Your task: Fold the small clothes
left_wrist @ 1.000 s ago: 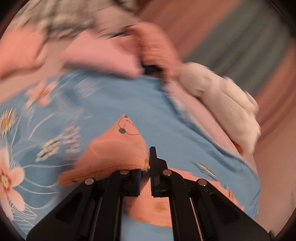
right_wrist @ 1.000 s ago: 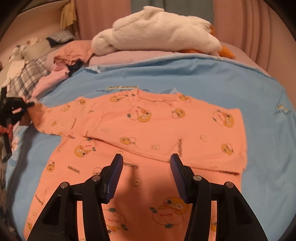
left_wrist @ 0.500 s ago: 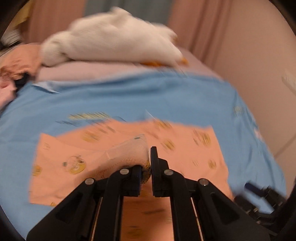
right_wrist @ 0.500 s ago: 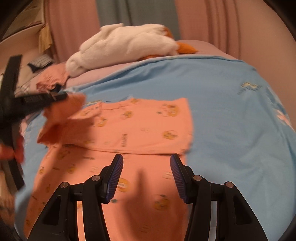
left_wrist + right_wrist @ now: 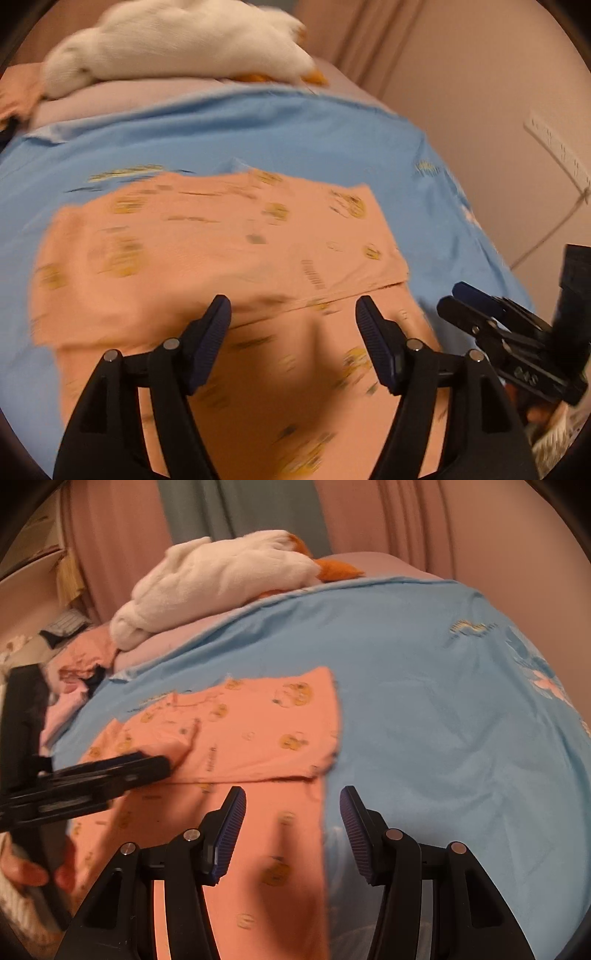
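Left claw (image 5: 293,314): jaws apart, nothing between them, hovering over the shirt (image 5: 221,251). The shirt, orange with yellow cartoon prints, lies flat on the blue sheet (image 5: 258,129) of the bed. Its long axis runs from the near edge of the view toward the white plush (image 5: 177,40) at the far end; the upper part carries a folded-over panel whose hem crosses side to side just beyond the left fingertips. The lower part extends beneath and behind that claw. In the right wrist view the left claw appears at the shirt's left side, low over the cloth; contact cannot be determined. Right claw (image 5: 291,801): jaws apart, empty, straddling the shirt's right edge, left finger (image 5: 231,823) over cloth, right finger over sheet.
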